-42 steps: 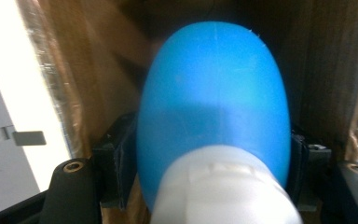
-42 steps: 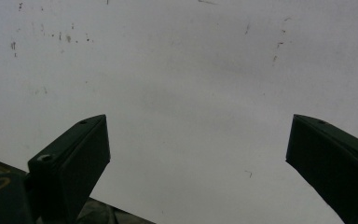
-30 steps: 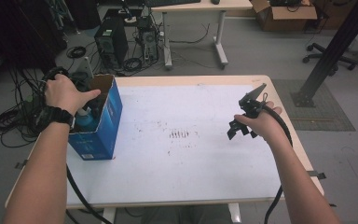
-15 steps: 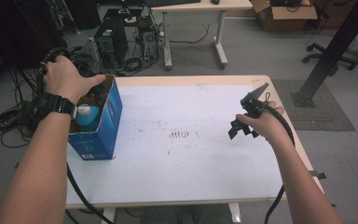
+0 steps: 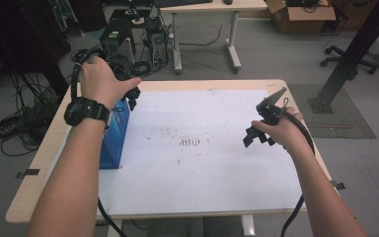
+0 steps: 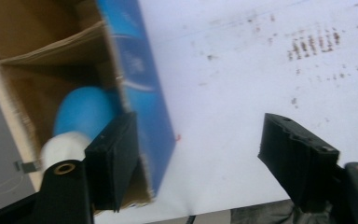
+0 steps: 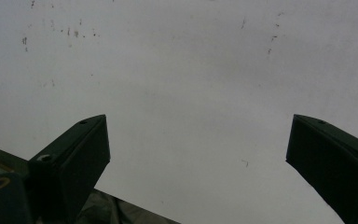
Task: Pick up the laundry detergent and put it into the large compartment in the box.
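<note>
White table top (image 5: pixel 212 168) with light wood edging; reddish-brown speck marks (image 5: pixel 192 142) near its middle, a fainter scatter around them. Behind the table: two computer towers (image 5: pixel 116 39) on the floor, tangled black cables (image 5: pixel 24 123) off the left side. Second desk (image 5: pixel 212 6) farther back, white legs. Open cardboard box (image 5: pixel 301 10) top right. Black diagonal post (image 5: pixel 355 49) on a base plate, standing on a grey floor mat (image 5: pixel 340 116). Office chair base (image 5: pixel 355 61) at the right edge. Grey floor.
</note>
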